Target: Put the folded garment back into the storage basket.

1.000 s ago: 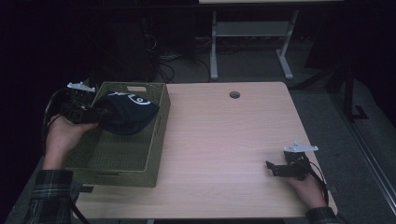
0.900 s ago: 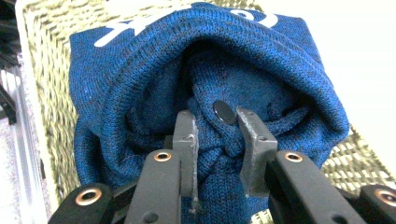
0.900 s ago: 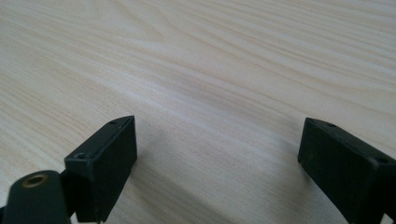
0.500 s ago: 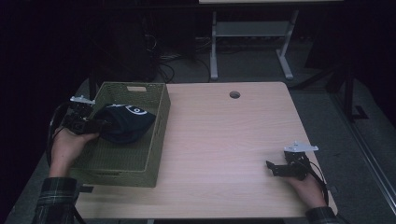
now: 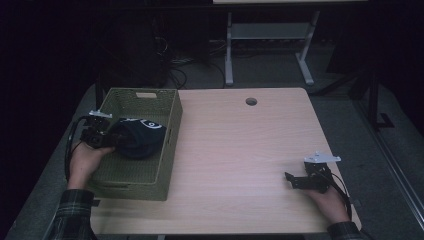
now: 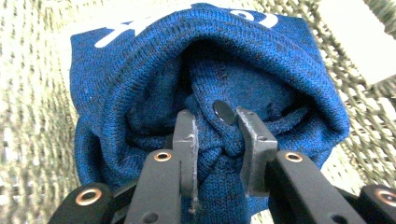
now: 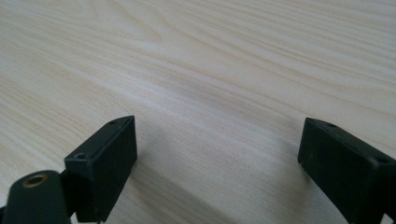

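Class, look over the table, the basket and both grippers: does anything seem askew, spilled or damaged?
Nothing stands out. The left gripper pinches a bunched blue knit garment inside the green woven basket, which sits square on the table. The right gripper rests open on bare wood.

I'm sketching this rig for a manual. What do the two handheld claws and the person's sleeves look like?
Both are black two-jaw tools. The left claw has flat grey-black metal jaws with brass-coloured rivets, and a black cable loops from it. The right claw has chunky black block jaws and carries a pale grey three-cornered plate on top. The person wears dark plaid sleeves.
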The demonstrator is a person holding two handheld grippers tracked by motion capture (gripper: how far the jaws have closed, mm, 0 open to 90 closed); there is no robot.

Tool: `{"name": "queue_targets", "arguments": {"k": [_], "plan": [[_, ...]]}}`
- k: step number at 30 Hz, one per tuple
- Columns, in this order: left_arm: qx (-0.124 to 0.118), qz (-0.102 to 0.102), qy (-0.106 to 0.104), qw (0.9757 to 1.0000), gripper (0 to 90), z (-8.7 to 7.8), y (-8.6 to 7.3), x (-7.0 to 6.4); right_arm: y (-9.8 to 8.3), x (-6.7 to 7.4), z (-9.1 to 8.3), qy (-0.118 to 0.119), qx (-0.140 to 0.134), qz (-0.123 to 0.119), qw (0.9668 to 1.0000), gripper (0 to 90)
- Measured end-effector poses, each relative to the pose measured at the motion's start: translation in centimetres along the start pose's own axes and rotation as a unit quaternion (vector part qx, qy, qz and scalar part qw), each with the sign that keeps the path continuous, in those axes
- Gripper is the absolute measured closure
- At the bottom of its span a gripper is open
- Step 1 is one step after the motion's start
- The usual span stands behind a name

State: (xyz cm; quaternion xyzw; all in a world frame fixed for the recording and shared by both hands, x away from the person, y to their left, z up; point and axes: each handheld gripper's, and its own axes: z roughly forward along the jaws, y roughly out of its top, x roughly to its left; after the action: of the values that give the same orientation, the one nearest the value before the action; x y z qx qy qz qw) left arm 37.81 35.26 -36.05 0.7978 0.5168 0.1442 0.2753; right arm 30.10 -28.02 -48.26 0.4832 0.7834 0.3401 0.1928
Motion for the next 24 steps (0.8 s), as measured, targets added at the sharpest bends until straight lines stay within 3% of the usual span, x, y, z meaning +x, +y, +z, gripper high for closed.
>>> {"name": "queue_targets", "arguments": {"k": [8, 17, 24], "plan": [[0.022, 0.004, -0.001, 0.9997, 70.4, 2.2, -0.6, 0.0, 0.0, 0.0, 0.0, 0.0, 0.0, 0.0, 1.0, 11.4], [0.041, 0.004, -0.006, 0.9991, 69.2, 2.6, -1.2, 0.2, 0.0, 0.0, 0.0, 0.0, 0.0, 0.0, 1.0, 11.4], [0.045, 0.01, -0.012, 0.9989, 55.2, 2.4, -1.4, 0.2, 0.0, 0.0, 0.0, 0.0, 0.0, 0.0, 1.0, 11.4]]}}
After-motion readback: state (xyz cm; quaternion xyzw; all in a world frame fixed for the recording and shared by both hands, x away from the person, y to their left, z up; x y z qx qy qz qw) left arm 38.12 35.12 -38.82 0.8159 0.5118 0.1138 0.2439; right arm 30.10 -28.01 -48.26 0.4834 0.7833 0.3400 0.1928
